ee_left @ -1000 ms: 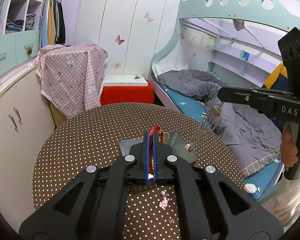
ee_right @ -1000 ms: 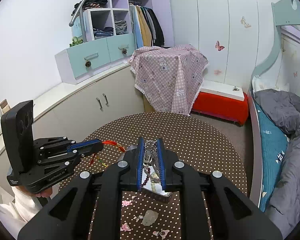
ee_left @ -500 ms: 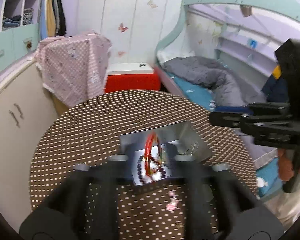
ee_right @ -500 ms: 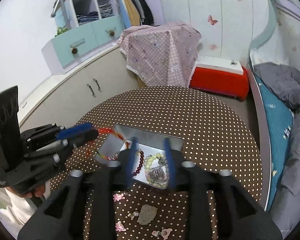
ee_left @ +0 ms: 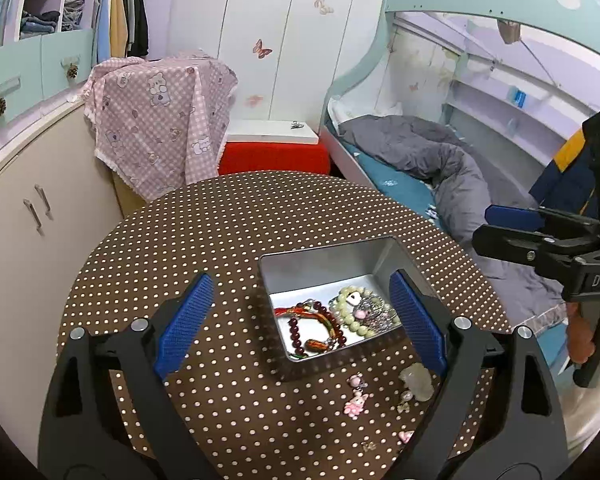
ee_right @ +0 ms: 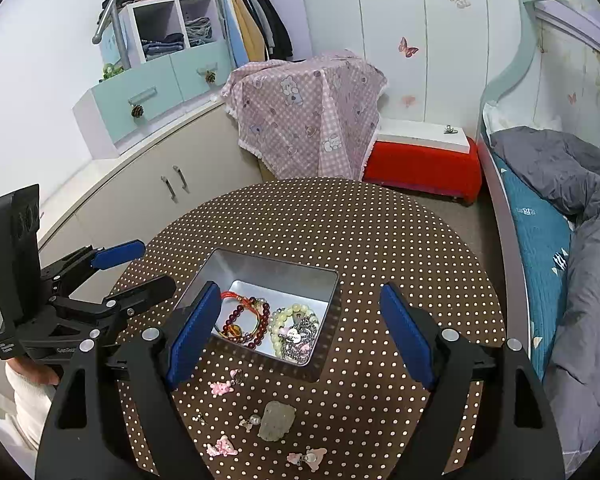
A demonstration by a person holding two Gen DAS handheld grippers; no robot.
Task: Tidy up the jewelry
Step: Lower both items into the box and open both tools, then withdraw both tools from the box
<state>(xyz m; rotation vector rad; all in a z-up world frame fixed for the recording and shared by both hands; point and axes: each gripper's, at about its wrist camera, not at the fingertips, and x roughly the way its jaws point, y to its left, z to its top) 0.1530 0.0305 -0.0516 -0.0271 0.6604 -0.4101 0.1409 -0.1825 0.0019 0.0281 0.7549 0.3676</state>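
The red cord bracelet (ee_left: 315, 317) and silver chain (ee_right: 300, 334) have dropped into the metal tin (ee_left: 324, 258); both grippers' jaws are opening, empty. The tin's long axis runs across the counter (ee_left: 228, 224); pink charms (ee_right: 222, 388) lie nearby.

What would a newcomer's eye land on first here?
Probably the silver tin in the middle of the brown dotted table, holding a dark red bead bracelet and pale green beads. Next, small pink charms loose on the cloth in front of the tin.
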